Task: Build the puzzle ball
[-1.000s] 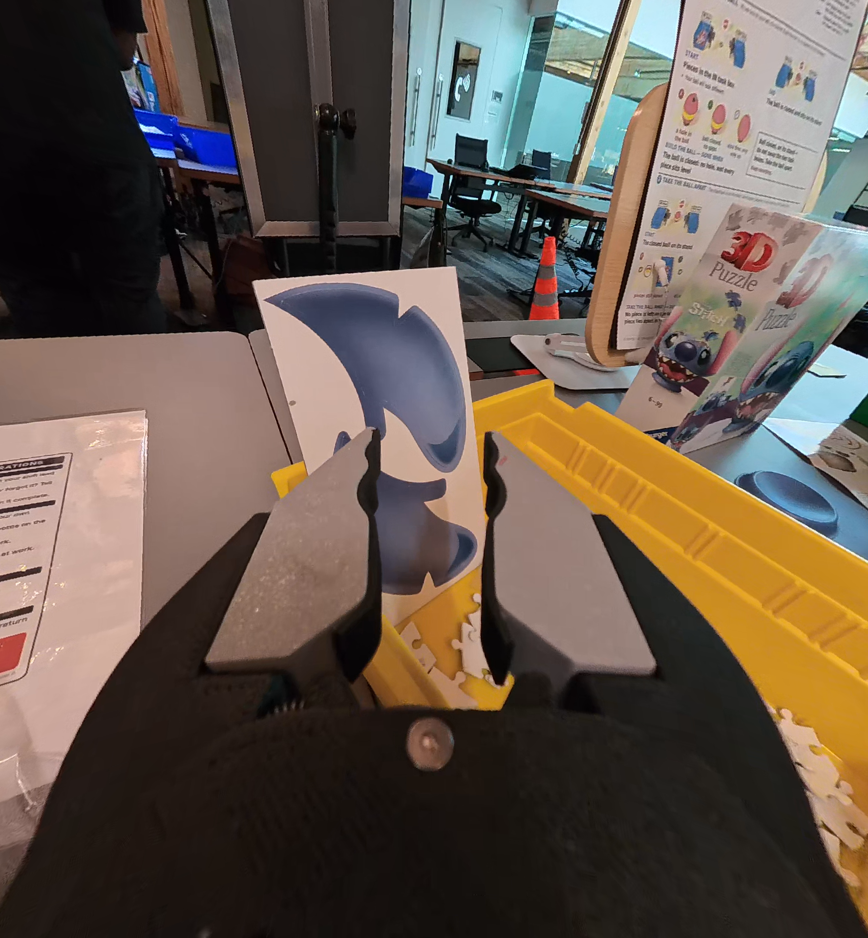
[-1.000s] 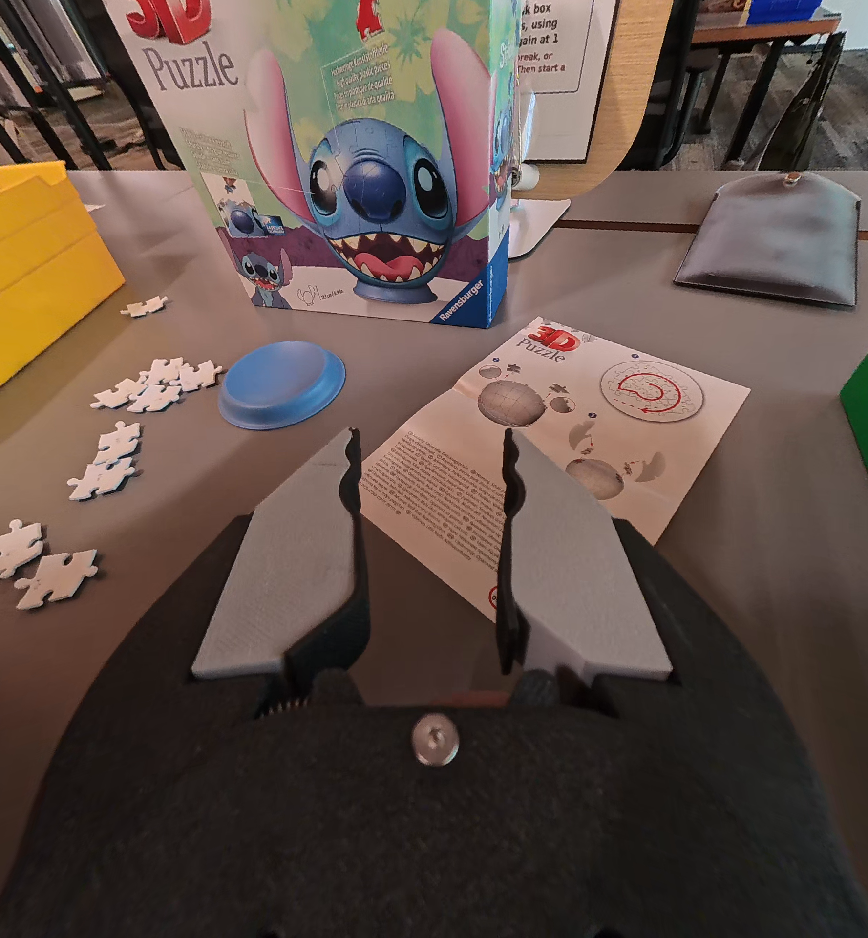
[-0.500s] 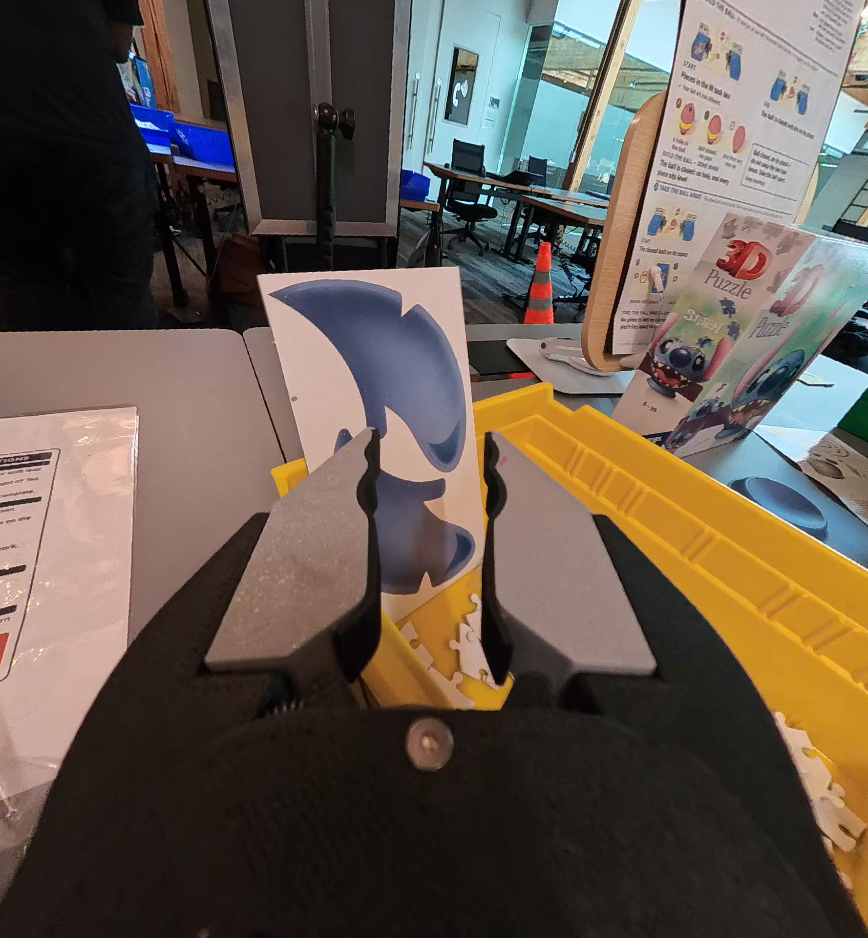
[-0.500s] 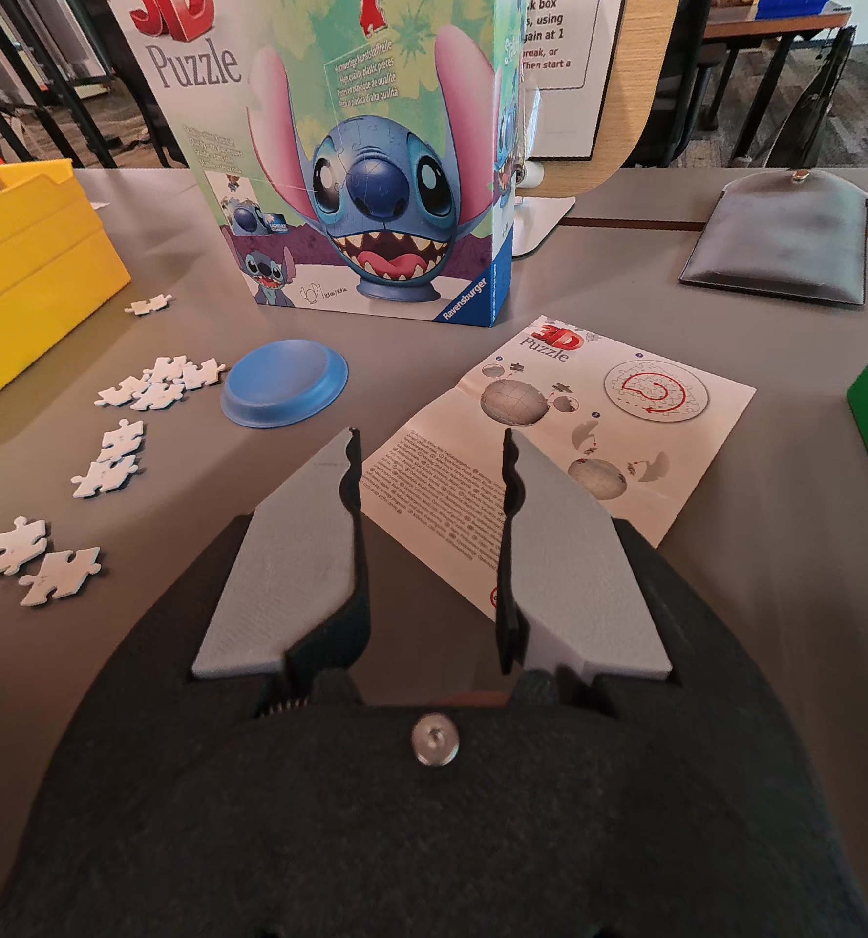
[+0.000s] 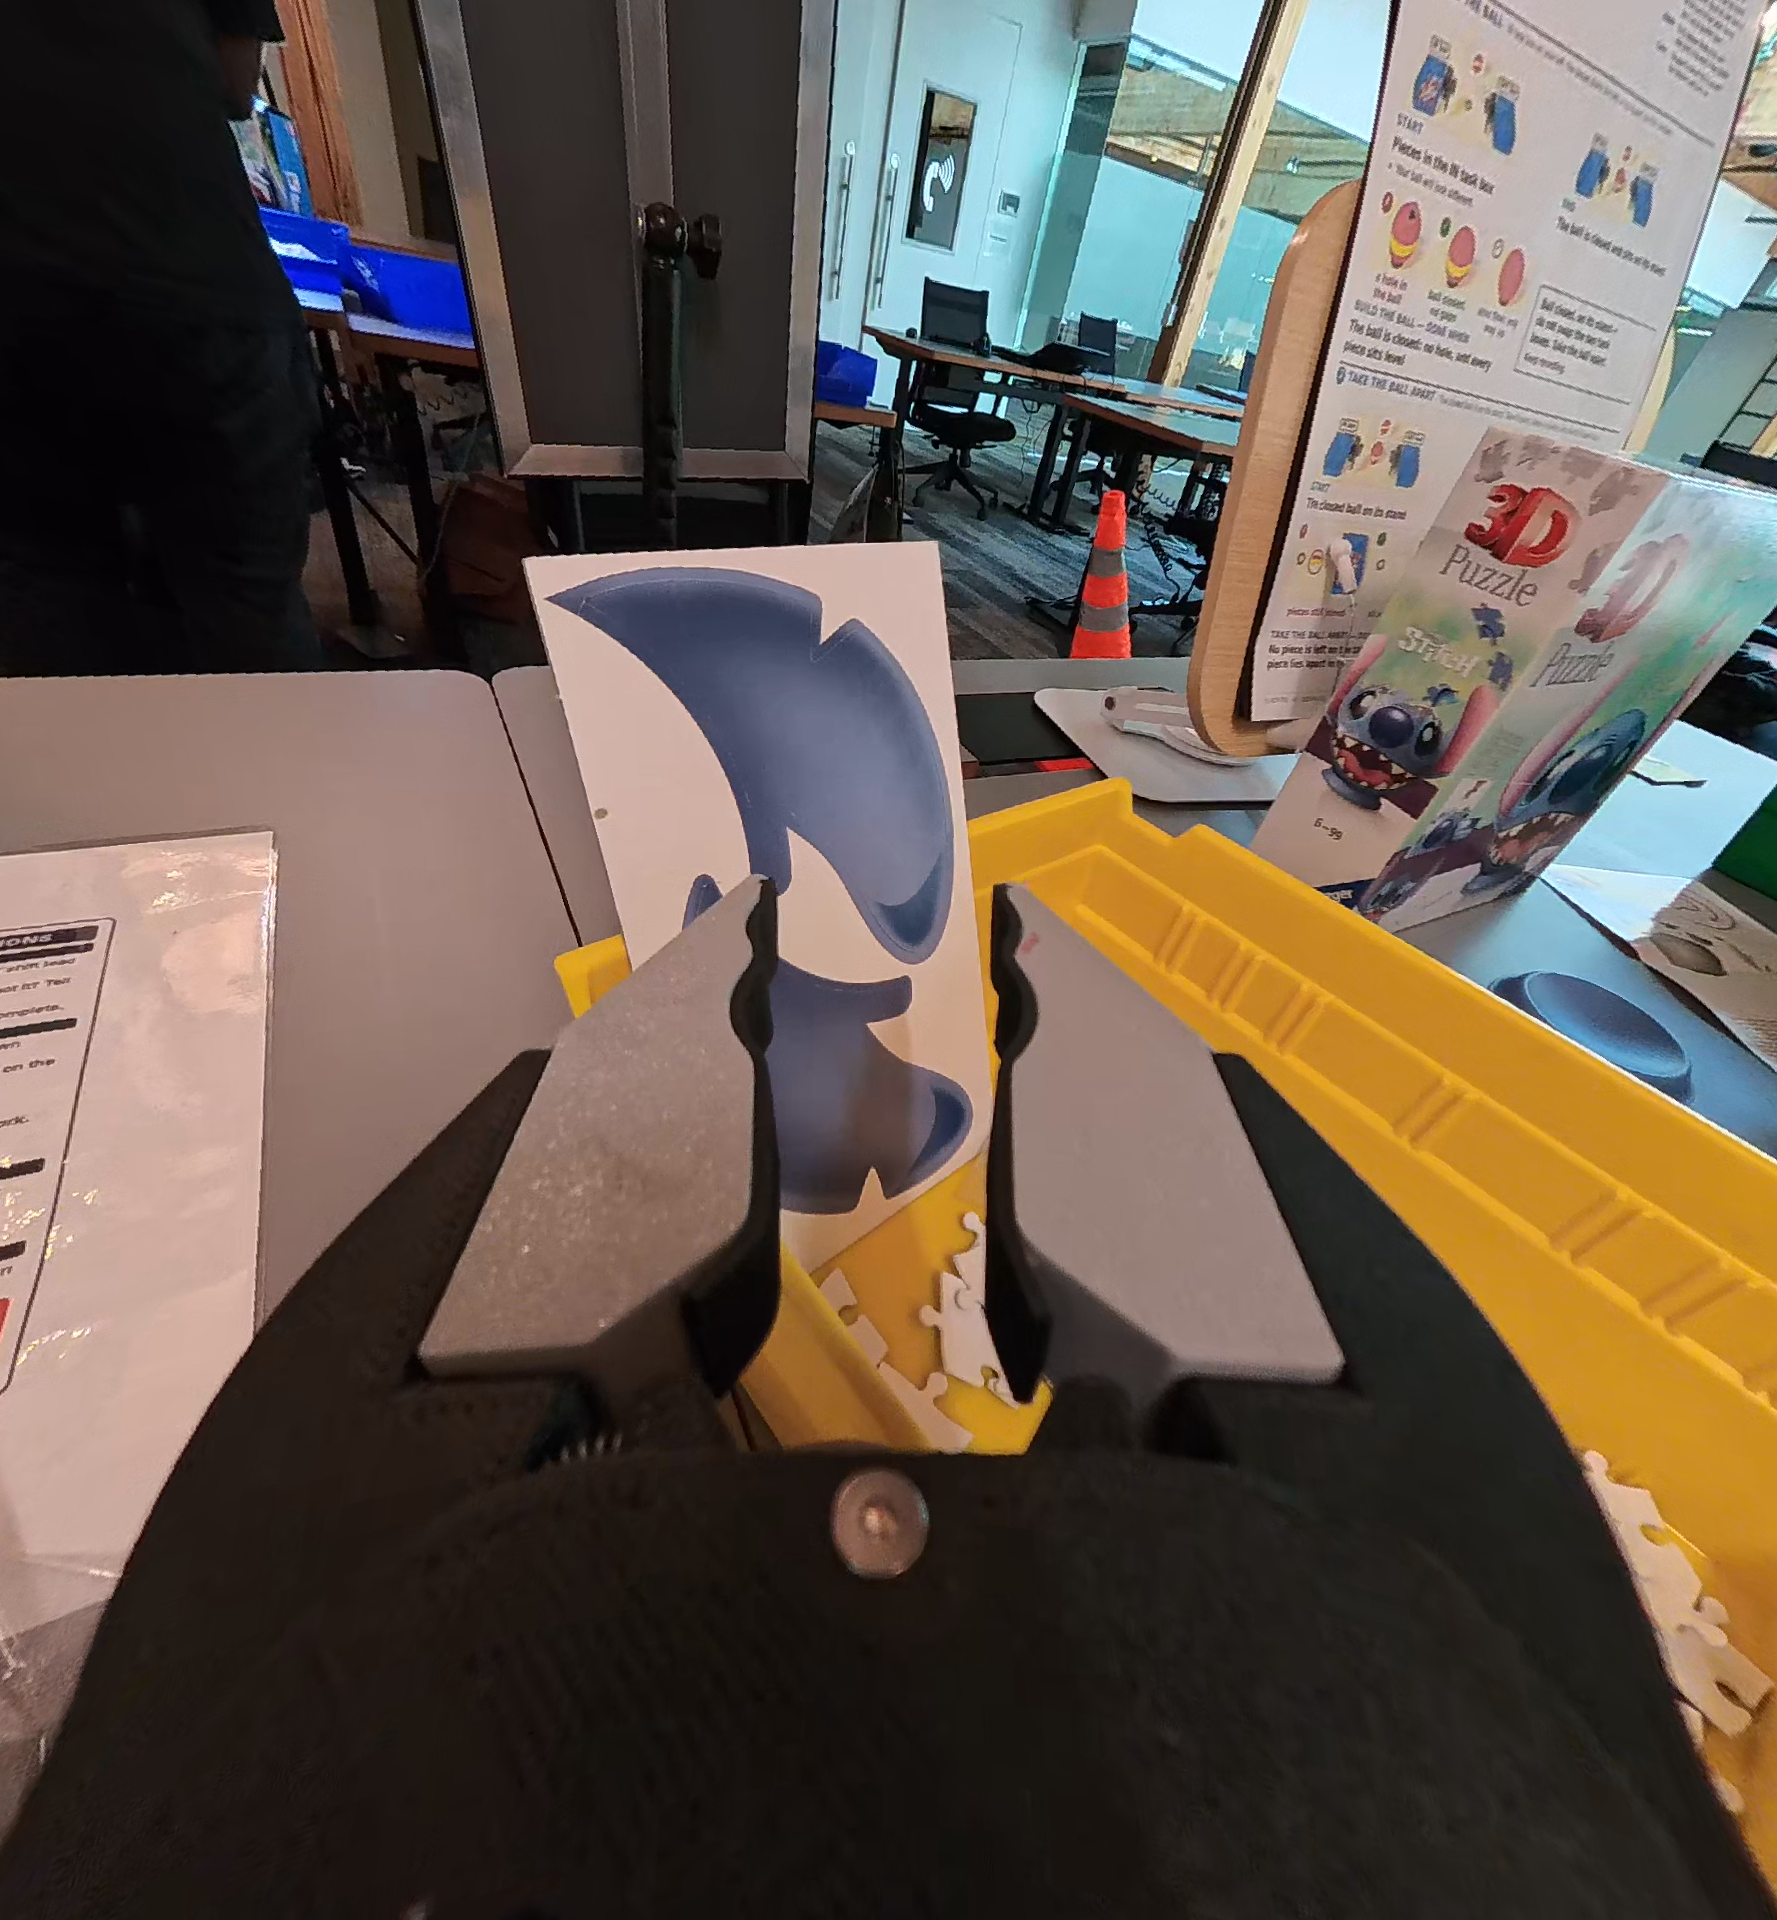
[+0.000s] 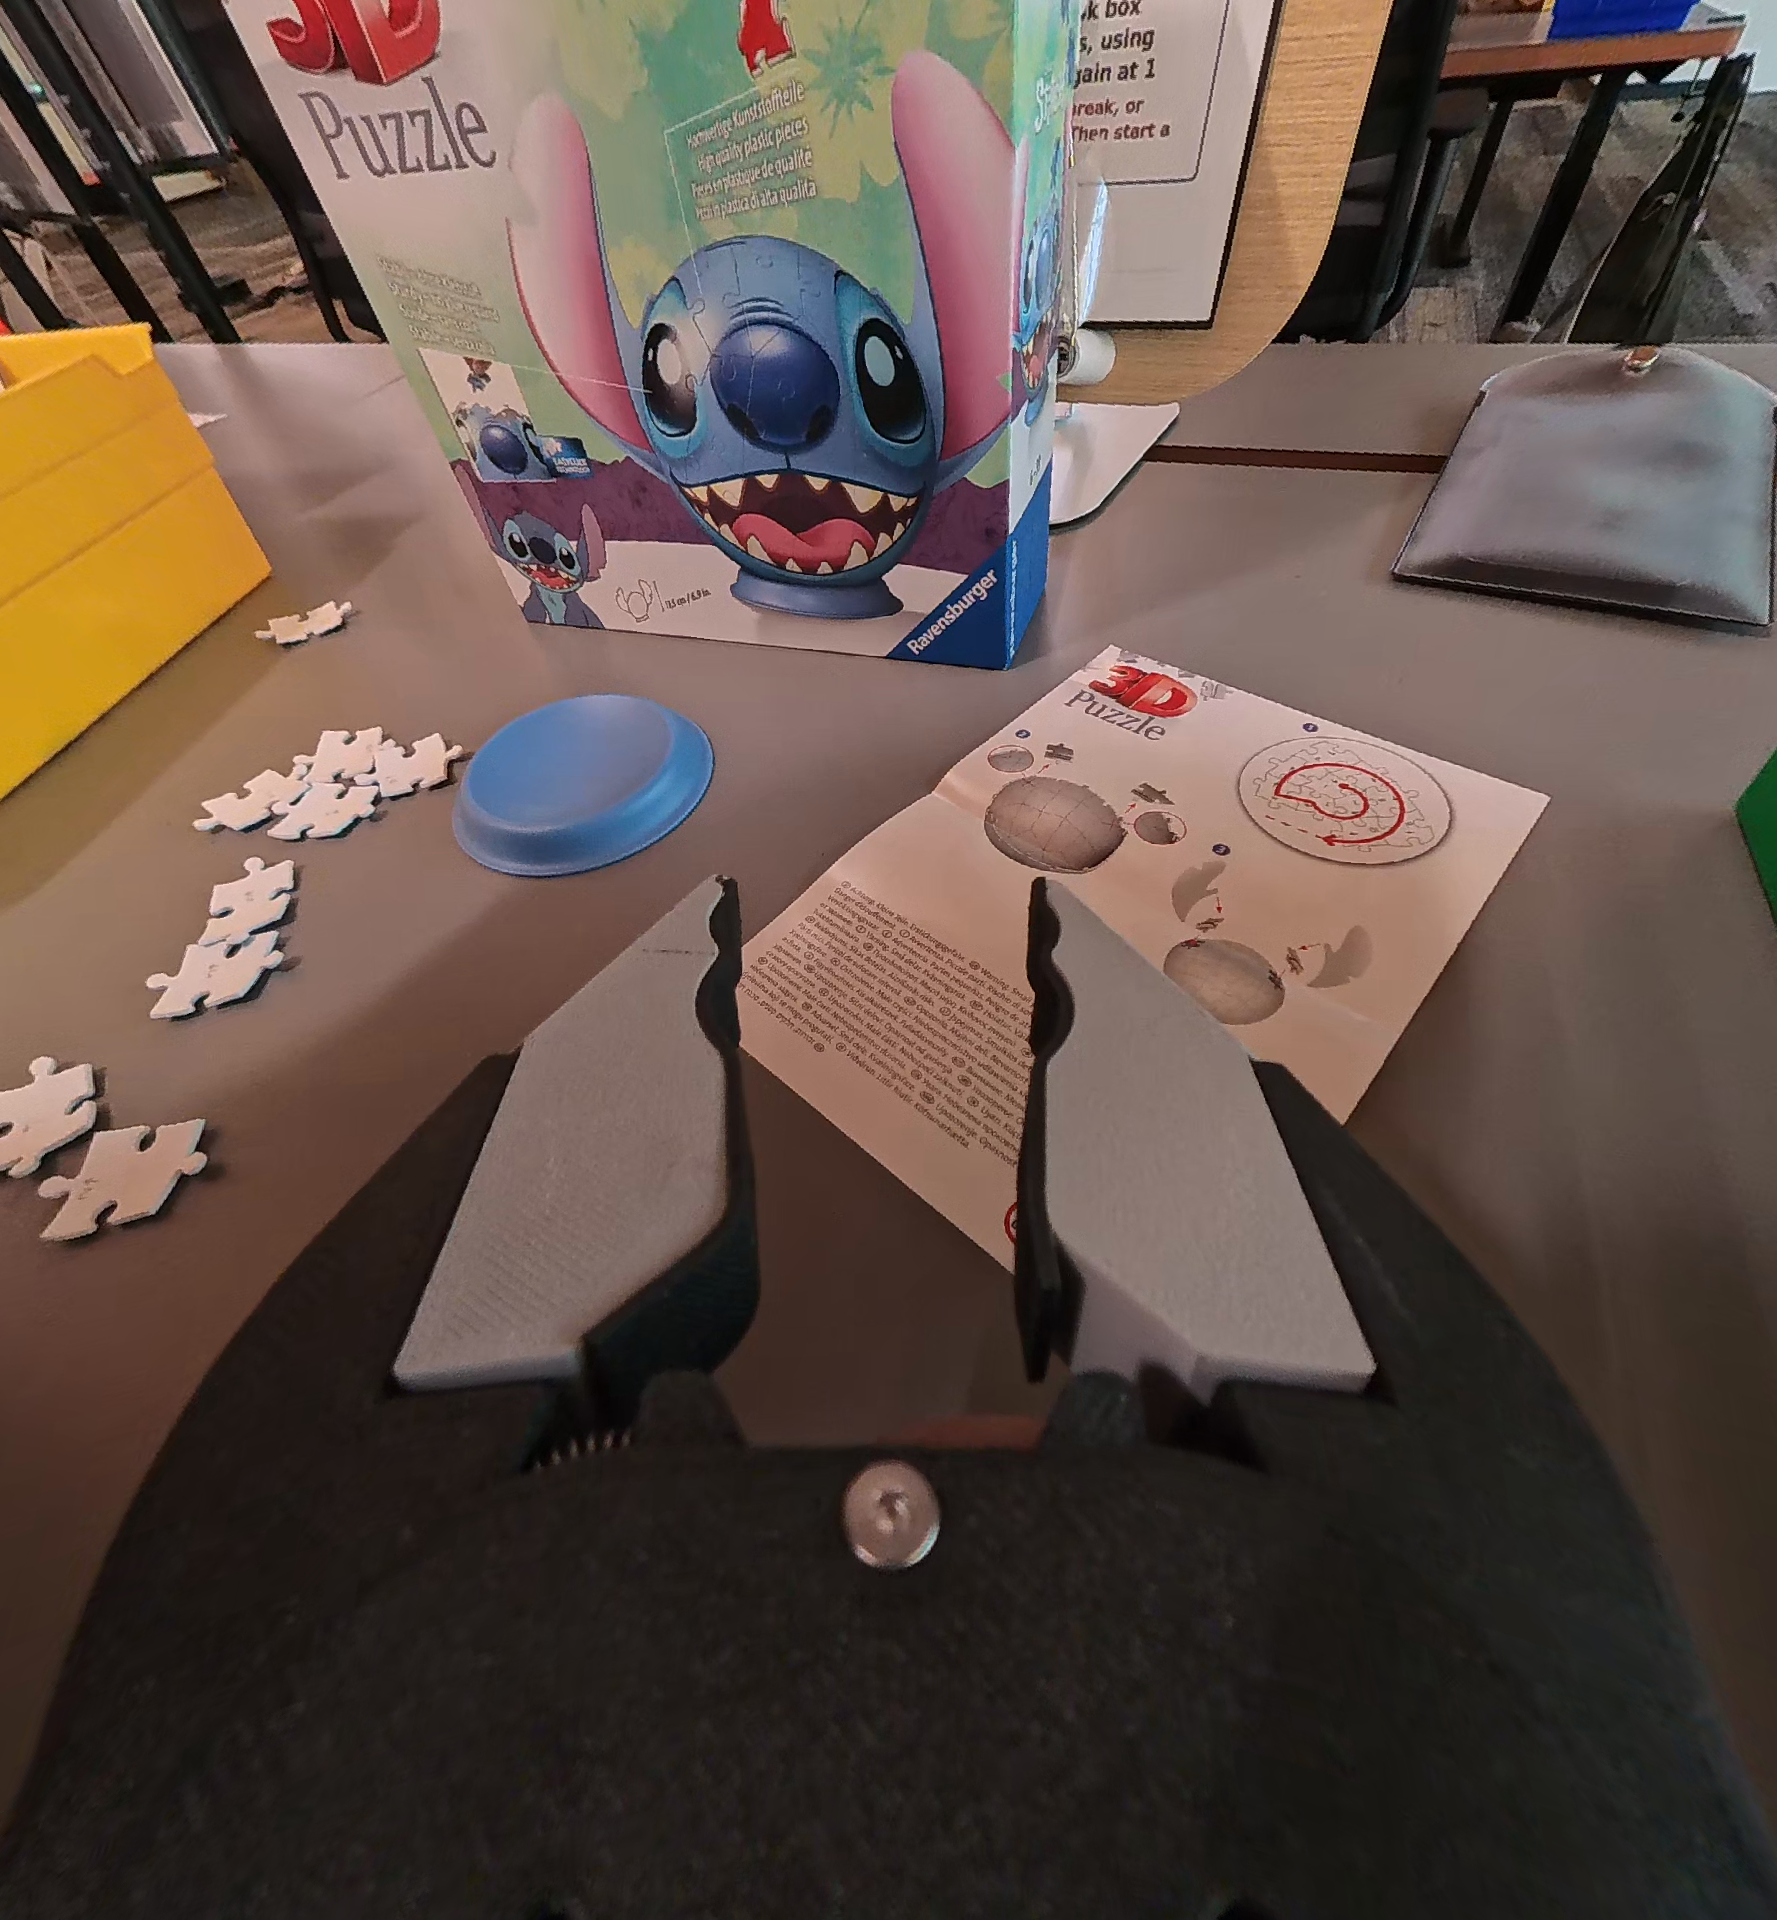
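The left gripper (image 5: 879, 925), grey-fingered on a black body, fills the lower centre of the left wrist view, level and pointing over the near corner of a yellow plastic bin (image 5: 1383, 1049). Its jaws stand parted with a clear gap and hold nothing. Through that gap shows a white card printed with blue curved ear shapes (image 5: 759, 748), standing upright in the bin's corner at mid-frame. On the bin floor below lie loose white jigsaw pieces (image 5: 951, 1314), with more at the lower right edge. At the far left of that view a laminated white sheet (image 5: 84, 1091) lies flat on the grey bench (image 5: 240, 769).

The right gripper (image 6: 879, 909), with pale blue-grey fingers, sits in the lower centre of the right wrist view, tilted down toward the bench. Its jaws are likewise parted and empty, the tips over the edge of a folded paper instruction leaflet (image 6: 1227, 883) that lies at right of centre.

No ball is assembled: white puzzle pieces face-down (image 6: 240, 925) lie scattered in small clusters at the left of the frame, beside the bin's outer wall. Just right of them rests a round blue plastic stand (image 6: 583, 784). Behind it, at upper centre, stands the cardboard puzzle box with a blue cartoon creature (image 6: 749, 343). A dark grey flat pouch (image 6: 1601, 488) lies at upper right.
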`<state>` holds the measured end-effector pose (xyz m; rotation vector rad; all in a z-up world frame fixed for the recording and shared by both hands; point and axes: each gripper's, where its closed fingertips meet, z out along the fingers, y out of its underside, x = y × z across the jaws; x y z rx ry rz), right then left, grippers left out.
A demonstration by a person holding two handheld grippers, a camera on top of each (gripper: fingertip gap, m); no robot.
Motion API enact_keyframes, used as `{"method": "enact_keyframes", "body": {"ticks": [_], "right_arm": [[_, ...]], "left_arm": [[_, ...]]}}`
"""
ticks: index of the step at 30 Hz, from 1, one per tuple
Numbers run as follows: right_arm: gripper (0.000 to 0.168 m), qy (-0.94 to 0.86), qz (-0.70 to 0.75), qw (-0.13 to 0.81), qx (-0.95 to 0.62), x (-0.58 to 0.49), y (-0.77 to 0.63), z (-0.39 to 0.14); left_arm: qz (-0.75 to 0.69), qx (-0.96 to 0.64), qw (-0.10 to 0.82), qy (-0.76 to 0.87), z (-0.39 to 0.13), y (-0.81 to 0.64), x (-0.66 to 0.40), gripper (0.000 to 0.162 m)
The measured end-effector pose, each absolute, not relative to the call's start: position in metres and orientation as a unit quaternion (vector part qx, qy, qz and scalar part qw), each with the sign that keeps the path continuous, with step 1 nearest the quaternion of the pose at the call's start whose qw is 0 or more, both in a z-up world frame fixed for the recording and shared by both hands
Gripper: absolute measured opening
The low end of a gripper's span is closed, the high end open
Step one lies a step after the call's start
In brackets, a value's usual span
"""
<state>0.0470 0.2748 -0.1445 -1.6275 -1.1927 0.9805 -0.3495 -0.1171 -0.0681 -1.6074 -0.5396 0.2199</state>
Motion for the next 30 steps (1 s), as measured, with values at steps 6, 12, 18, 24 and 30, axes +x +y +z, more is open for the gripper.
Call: {"method": "enact_keyframes", "body": {"ticks": [6, 12, 18, 24, 30], "right_arm": [[0.052, -0.482, 0.392, 0.435, -0.652, 0.047, 0.274, -0.145], [0.049, -0.482, 0.384, 0.455, -0.642, 0.048, 0.273, -0.140], [0.049, -0.481, 0.380, 0.472, -0.634, 0.046, 0.271, -0.136], [0.048, -0.470, 0.379, 0.478, -0.638, 0.047, 0.274, -0.134], [0.048, -0.466, 0.374, 0.484, -0.640, 0.048, 0.275, -0.133]], "left_arm": [[0.093, -0.710, 0.656, -0.239, -0.068, -0.116, -0.348, 0.040], [0.089, -0.723, 0.636, -0.253, -0.071, -0.118, -0.345, 0.037], [0.126, -0.746, 0.602, -0.254, -0.068, -0.130, -0.345, 0.039], [0.080, -0.768, 0.604, -0.197, -0.056, -0.129, -0.319, 0.040], [-0.010, -0.852, 0.521, -0.043, -0.054, -0.108, -0.244, 0.049]]}}
